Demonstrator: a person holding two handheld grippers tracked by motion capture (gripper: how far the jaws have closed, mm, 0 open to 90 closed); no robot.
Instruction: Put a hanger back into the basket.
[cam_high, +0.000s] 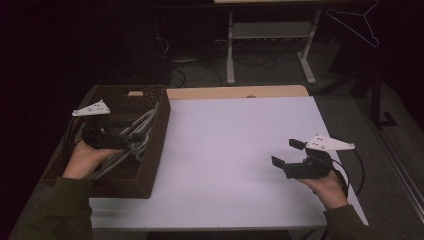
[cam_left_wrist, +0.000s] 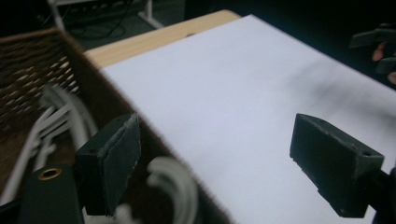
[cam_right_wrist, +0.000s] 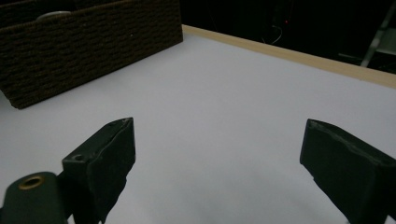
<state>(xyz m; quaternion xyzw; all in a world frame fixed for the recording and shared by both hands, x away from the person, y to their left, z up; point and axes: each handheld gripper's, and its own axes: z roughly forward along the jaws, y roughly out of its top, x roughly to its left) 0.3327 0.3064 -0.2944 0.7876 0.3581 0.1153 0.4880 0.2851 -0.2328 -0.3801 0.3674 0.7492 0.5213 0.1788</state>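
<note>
A dark brown woven basket (cam_high: 161, 131) (cam_left_wrist: 28, 70) (cam_right_wrist: 93, 46) stands on the left of the white table (cam_high: 235, 145). Several pale hangers (cam_high: 144, 125) (cam_left_wrist: 60, 112) lie piled inside it. My left gripper (cam_high: 122, 138) (cam_left_wrist: 219, 140) hovers open over the basket's right wall. One jaw is above the hangers and the other above the table, with a curved hanger hook (cam_left_wrist: 175, 182) just below between them, untouched. My right gripper (cam_high: 286, 152) (cam_right_wrist: 215, 144) is held open low over the table's right side, with only bare tabletop between its jaws.
The table's far edge is a wooden strip (cam_high: 235, 92). Beyond it stand the white legs of another table (cam_high: 230, 50) among floor cables. A pale hanger (cam_high: 357, 22) hangs at the upper right, beside a dark stand.
</note>
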